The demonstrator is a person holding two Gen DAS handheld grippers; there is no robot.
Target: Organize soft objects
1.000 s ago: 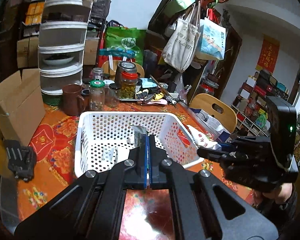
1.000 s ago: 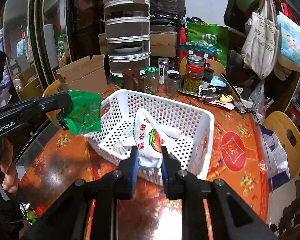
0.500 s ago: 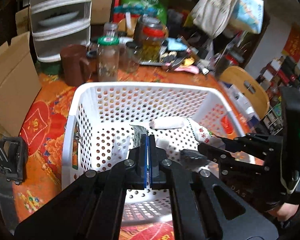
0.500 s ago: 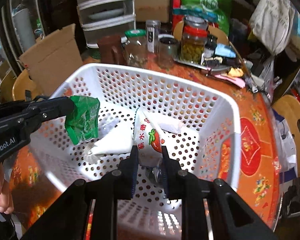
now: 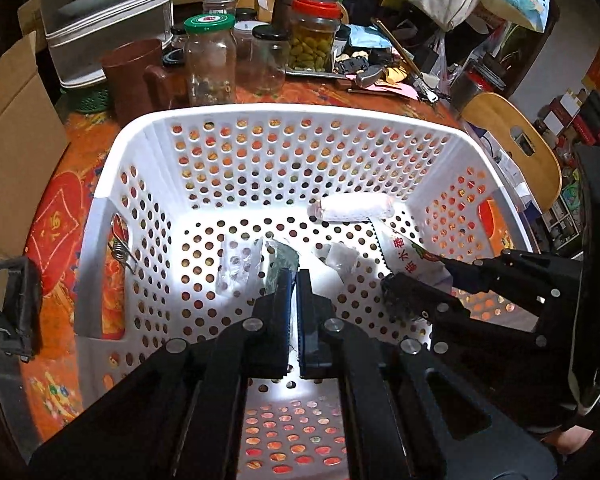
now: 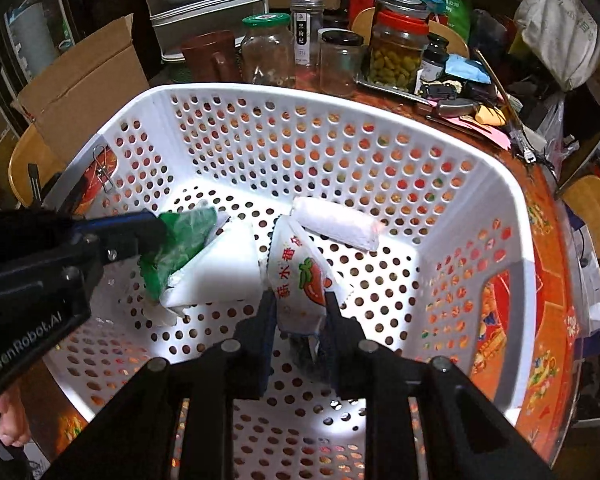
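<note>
While both hand-held grippers reach down into the white basket, each holds a soft packet over its perforated floor. The left hand-held gripper has its jaws pressed nearly together on a green packet, which hangs from the fingertips and touches a white pouch lying on the basket floor. The right hand-held gripper clamps the lower end of a white packet printed with a red tomato; its jaws stand a narrow way apart with the packet between them, and the packet's upper end leans toward the middle of the basket.

Inside the basket, near the far wall, a white roll lies on its side, just beside the top of the tomato packet. A crumpled bit of clear wrapper rests on the floor to the left of the left gripper's tips. A metal clip hangs on the basket's left wall.

The basket sits on a table covered with an orange and red patterned cloth. Beyond it stands a row of glass jars: one with a green lid, one with a red lid holding green pickles, and a smaller one with a black lid. A brown mug stands beside them, and an open cardboard box lies to the left.
</note>
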